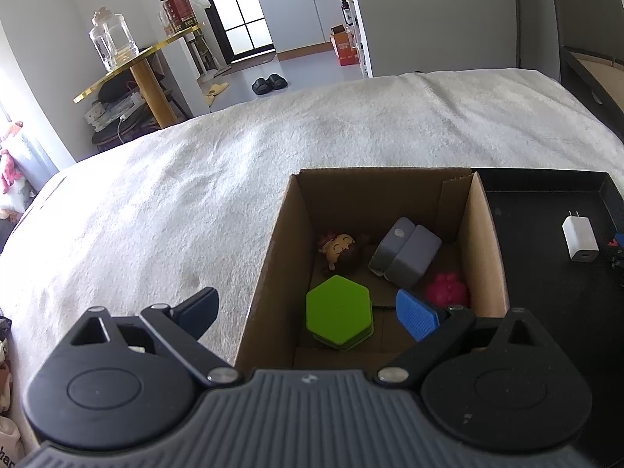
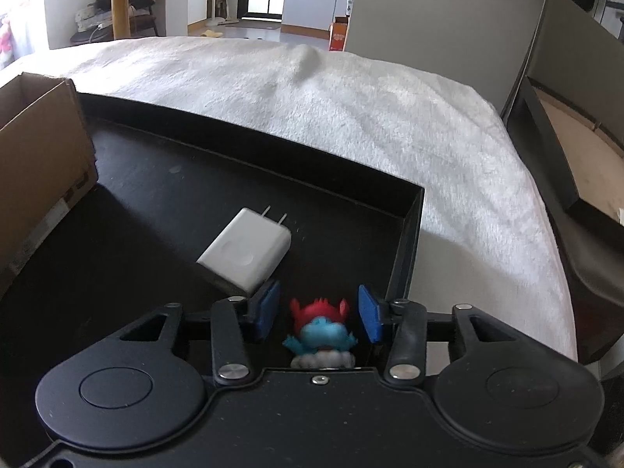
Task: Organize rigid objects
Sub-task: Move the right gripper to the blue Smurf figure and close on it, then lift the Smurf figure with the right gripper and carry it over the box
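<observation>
The right gripper point(image 2: 319, 312) was closed on a blue-and-red figurine point(image 2: 319, 331) in the black tray point(image 2: 411, 230), beside a white charger point(image 2: 245, 253). The left gripper point(image 1: 308, 308) was held open over the cardboard box point(image 1: 483, 241).

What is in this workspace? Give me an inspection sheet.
Surface: white blanket on a bed.
Job's things: cardboard box holding green hexagon, grey blocks, pink toy and doll; black tray holding white charger and blue-and-red figure.
Clutter: nothing seen.
Grippers: left gripper open over the box; right gripper closed on the figure.
Cables: nothing seen on the bed.
Surroundings: gold side table, glass jar, slippers.
</observation>
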`<state>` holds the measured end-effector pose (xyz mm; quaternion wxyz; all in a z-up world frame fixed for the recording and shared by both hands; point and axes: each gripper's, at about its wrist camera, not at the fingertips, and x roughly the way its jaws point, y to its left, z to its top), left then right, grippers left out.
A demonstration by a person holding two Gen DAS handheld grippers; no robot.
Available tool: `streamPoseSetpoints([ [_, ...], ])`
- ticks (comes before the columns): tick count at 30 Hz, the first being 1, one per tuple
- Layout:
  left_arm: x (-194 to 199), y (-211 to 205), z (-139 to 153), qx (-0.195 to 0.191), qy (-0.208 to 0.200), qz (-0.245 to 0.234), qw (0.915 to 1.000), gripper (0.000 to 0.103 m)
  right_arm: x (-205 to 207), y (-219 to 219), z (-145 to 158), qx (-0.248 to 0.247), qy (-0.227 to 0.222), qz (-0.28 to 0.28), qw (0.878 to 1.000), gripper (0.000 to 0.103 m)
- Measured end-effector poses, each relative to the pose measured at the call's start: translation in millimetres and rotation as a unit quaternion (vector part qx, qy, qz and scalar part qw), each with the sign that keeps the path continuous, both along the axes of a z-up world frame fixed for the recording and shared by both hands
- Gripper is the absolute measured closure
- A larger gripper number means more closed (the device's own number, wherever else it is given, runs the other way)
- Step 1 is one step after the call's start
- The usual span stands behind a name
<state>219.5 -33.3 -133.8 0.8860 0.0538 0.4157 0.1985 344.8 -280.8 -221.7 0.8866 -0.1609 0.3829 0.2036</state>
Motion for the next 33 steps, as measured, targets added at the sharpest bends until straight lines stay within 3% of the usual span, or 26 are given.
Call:
streamPoseSetpoints([
  [9,-6,0,5,-0.003,-0.006,-0.004,1.0,0.006,-21,-3,9,0.017,0.01,-0.011,1.0,0.072],
  [33,-31,34,9,-0.05,-0.038,0.012,0.9979,0.006,-55,44,75,0.05,-0.052,0.01,0.997,0.073],
])
